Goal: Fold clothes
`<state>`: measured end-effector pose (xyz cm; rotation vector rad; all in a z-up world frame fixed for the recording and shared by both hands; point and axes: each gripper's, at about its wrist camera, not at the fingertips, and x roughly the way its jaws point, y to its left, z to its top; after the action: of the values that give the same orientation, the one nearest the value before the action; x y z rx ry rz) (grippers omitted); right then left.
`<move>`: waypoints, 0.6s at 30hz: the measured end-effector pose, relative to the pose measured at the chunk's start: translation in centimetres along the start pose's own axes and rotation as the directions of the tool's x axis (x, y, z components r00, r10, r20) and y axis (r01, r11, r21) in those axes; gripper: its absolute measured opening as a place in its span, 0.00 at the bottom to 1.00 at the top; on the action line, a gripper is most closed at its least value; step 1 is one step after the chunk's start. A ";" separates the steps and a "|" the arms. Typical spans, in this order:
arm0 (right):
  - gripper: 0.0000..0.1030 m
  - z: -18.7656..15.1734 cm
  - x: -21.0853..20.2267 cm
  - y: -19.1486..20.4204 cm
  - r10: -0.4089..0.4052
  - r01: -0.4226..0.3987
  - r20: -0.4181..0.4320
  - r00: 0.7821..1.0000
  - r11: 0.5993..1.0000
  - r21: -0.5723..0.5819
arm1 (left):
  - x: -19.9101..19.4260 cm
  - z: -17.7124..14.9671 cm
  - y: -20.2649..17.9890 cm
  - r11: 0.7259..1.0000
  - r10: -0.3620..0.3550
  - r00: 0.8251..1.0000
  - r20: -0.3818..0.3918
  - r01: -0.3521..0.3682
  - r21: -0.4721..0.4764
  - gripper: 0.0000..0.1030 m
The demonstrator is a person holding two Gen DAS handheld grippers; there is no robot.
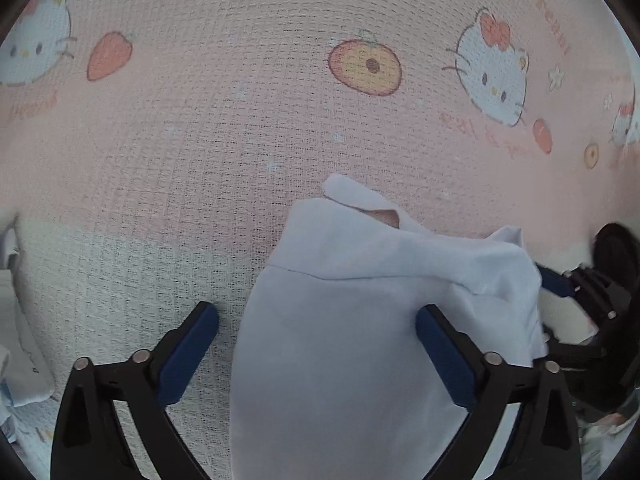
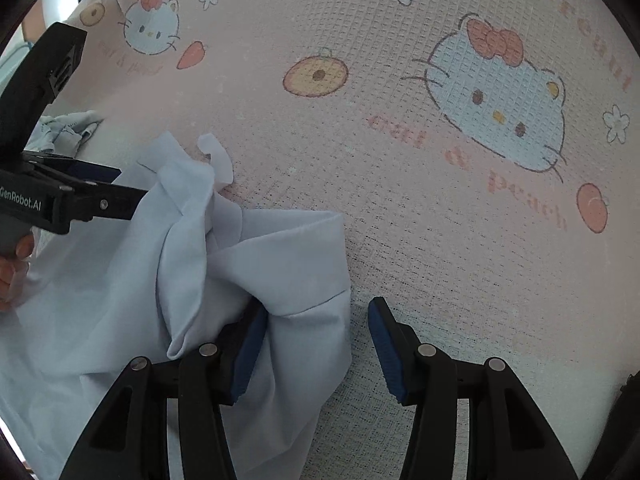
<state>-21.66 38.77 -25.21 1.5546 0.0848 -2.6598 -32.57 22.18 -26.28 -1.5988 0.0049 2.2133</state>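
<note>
Pale blue garment (image 1: 360, 320) bunches between both hand-held grippers — left (image 1: 316, 344) and right (image 2: 318, 344) released — soft, light, slippery; grip its seamed edge.

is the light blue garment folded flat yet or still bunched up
Still bunched up: the light blue garment lies in loose, crumpled folds on the pink blanket, its edges uneven, not in a flat rectangle.

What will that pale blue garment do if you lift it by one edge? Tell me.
The pale blue garment lies in soft bunched folds, so it will likely droop and sag, not hold shape. It looks thin, so probably light. The open right gripper straddles a fold; smooth cloth may slip from a shallow pinch.
</note>
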 end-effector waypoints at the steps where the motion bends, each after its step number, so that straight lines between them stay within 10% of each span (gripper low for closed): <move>1: 0.43 0.0 0.0 0.2 -0.003 0.003 0.001 1.000 1.000 0.003 | 0.0 -0.2 -0.5 0.999 0.040 0.999 0.003 -0.041 0.028 0.85; 9: 0.05 0.6 -0.4 4.3 -0.055 0.055 -0.024 0.998 0.998 0.005 | -0.2 -0.3 -5.5 0.983 0.098 0.994 0.051 -0.104 0.149 0.15; 18: 0.00 0.5 -2.8 4.6 -0.248 0.248 0.011 0.969 0.968 -0.031 | -1.9 0.5 -4.8 0.981 0.159 0.983 0.090 -0.168 0.095 0.07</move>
<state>-20.39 34.26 -22.64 1.6224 0.3423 -2.8321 -30.94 26.13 -23.30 -1.4998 0.2305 2.3599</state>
